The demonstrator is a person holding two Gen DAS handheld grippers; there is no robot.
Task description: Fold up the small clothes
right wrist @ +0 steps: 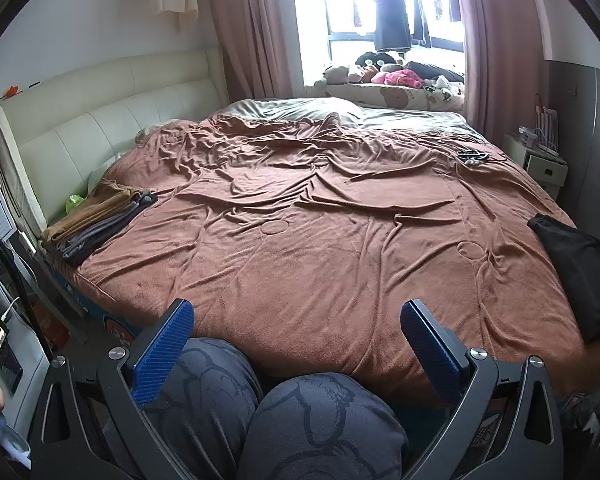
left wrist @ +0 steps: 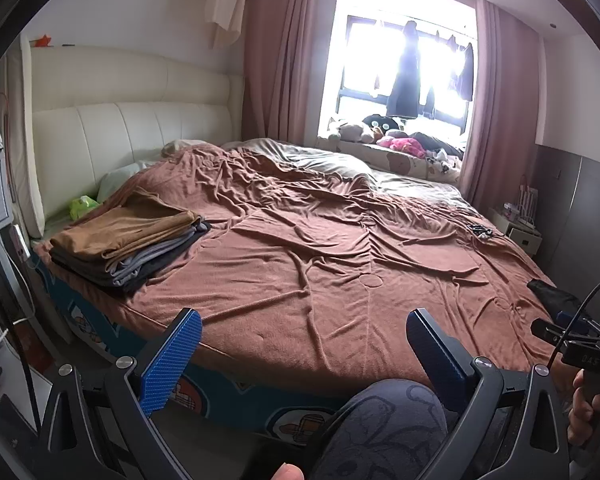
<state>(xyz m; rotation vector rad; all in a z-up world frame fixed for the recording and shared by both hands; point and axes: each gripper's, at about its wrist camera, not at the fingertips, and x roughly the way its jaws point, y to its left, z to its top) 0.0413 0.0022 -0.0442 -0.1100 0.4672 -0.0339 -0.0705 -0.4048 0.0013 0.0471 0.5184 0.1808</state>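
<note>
Left wrist view: the left gripper has its blue ribbed fingers spread wide over a wrinkled brown velvety bed cover; a flat folded stack of clothes lies at 10 o'clock. Right wrist view: the right gripper is spread, empty; a crumpled black garment lies at 3 o'clock.

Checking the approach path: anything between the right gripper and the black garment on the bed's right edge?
Nothing visible. The right gripper is open and empty over the person's knees; only bare, wrinkled brown blanket lies between it and the black garment. The folded stack sits far off on the opposite side.
</note>
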